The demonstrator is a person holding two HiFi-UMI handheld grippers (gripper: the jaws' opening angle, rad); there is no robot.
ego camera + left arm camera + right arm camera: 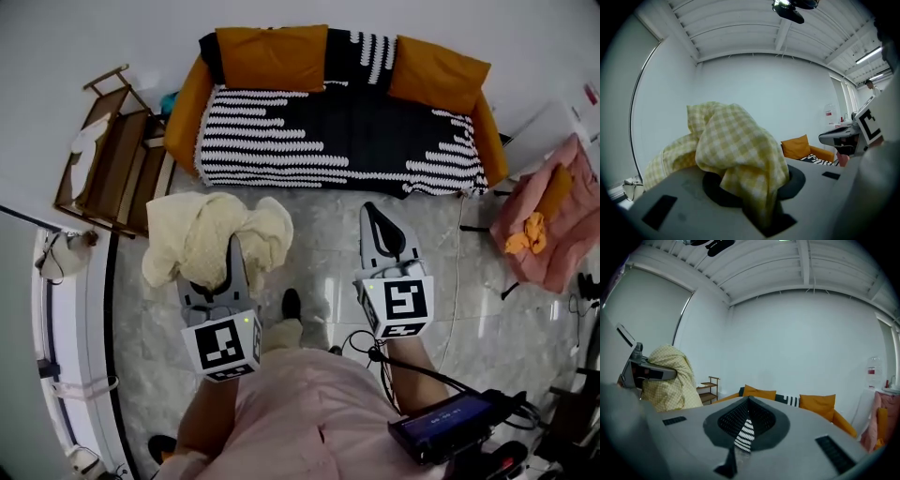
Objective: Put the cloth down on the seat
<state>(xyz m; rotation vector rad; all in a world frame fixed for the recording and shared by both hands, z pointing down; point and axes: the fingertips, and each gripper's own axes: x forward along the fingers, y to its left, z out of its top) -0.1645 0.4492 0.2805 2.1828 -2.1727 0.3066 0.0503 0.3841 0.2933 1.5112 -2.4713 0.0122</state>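
Note:
A pale yellow checked cloth (pixel 211 239) hangs bunched from my left gripper (pixel 232 246), whose jaws are shut on it above the tiled floor. In the left gripper view the cloth (pixel 736 150) drapes over the jaws of the left gripper (pixel 754 187) and hides their tips. The sofa seat (pixel 347 131), covered in black and white stripes, lies ahead of both grippers with orange cushions (pixel 272 56) along its back. My right gripper (pixel 375 214) is shut on nothing, level with the left one. In the right gripper view the right gripper (pixel 749 401) points at the sofa (pixel 787 401), with the cloth (pixel 670 380) at the left.
A wooden shelf unit (pixel 108 155) stands left of the sofa. At the right is a pink-covered chair (pixel 548 220) with an orange item on it. Cables and a black device (pixel 450 427) lie on the floor at the lower right. A white ledge (pixel 66 347) runs along the left.

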